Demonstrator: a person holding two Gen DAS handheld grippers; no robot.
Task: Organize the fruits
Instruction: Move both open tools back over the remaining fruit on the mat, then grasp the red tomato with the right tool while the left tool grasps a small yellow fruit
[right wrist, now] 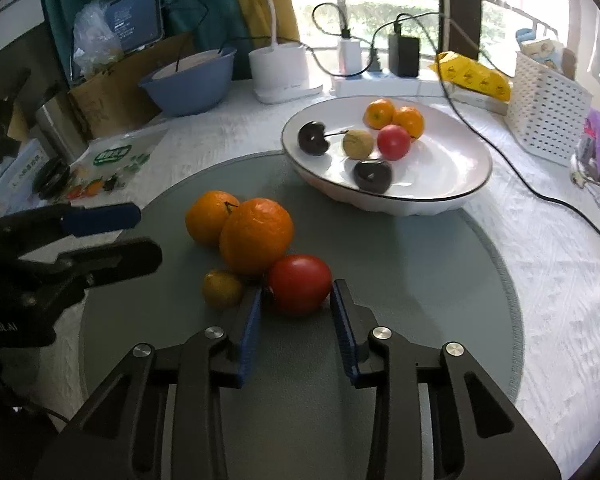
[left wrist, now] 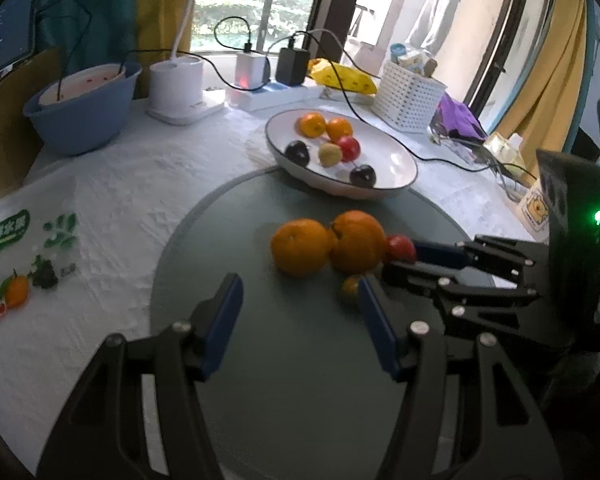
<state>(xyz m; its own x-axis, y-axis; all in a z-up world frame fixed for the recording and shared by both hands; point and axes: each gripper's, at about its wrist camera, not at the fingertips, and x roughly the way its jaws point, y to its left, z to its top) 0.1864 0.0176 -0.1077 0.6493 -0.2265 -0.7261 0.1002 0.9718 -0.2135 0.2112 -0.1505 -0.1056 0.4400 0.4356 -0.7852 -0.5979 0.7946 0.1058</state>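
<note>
Two oranges, a red tomato and a small greenish-brown fruit lie together on a grey round mat. My right gripper is open, its fingertips on either side of the tomato's near part, not closed on it. My left gripper is open and empty, just short of the oranges; it also shows in the right wrist view. A white plate behind the mat holds several small fruits.
A blue bowl, a white lamp base, chargers with cables, a yellow bag and a white perforated basket stand at the back. A printed plastic bag lies at the left. A black cable runs beside the plate.
</note>
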